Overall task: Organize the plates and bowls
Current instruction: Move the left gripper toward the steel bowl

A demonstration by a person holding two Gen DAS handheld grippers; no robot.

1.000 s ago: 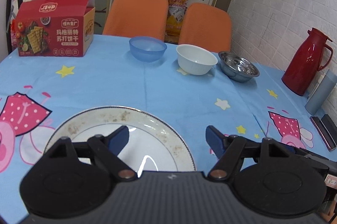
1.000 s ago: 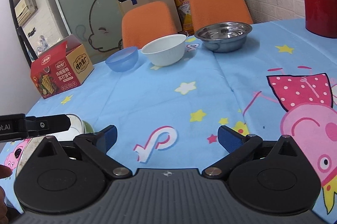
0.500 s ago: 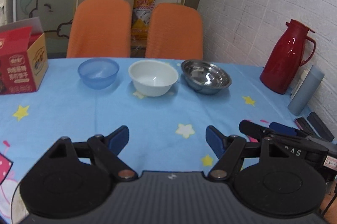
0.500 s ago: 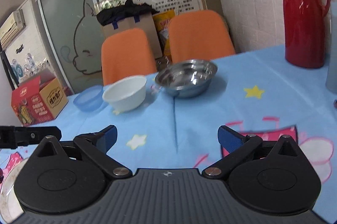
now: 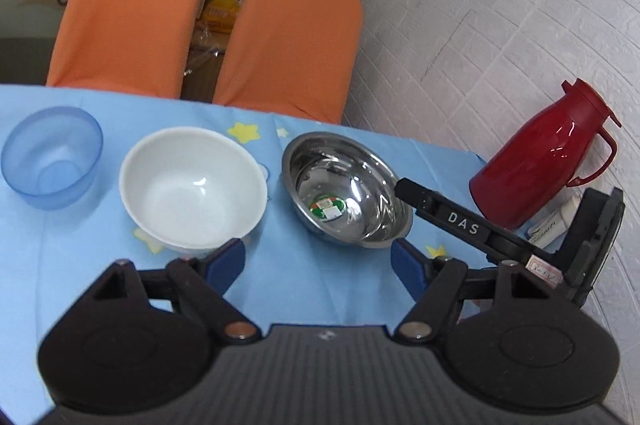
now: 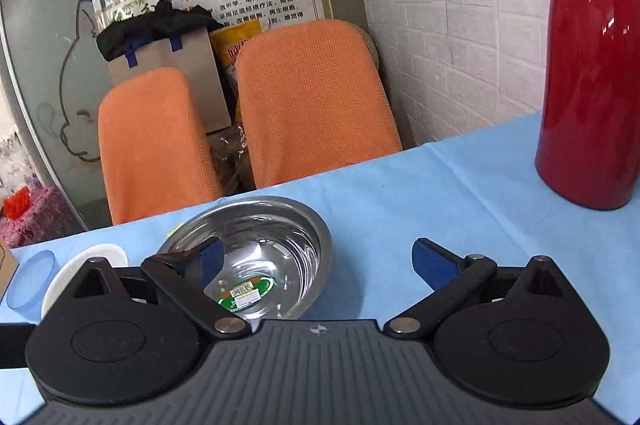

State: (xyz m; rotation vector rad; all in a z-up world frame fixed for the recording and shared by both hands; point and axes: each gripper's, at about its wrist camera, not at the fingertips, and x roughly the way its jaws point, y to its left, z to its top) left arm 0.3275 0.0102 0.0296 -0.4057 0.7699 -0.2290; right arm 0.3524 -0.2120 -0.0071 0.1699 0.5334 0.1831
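Note:
Three bowls stand in a row on the blue tablecloth: a blue plastic bowl (image 5: 50, 155), a white bowl (image 5: 192, 187) and a steel bowl (image 5: 346, 193) with a sticker inside. My left gripper (image 5: 318, 263) is open and empty, just in front of the white and steel bowls. My right gripper (image 6: 316, 265) is open and empty; its left finger (image 6: 208, 261) is over the steel bowl (image 6: 260, 253) and its right finger is outside the rim. The right gripper also shows in the left wrist view (image 5: 452, 217), beside the steel bowl.
A red thermos (image 5: 548, 161) stands at the right by the brick wall, also in the right wrist view (image 6: 592, 73). Two orange chairs (image 5: 200, 25) stand behind the table. A small white box (image 5: 554, 225) lies near the thermos.
Both grippers moved forward and to the right across the table toward the bowls. The dirty plate and the red box dropped out of view. The right gripper now straddles the steel bowl's rim.

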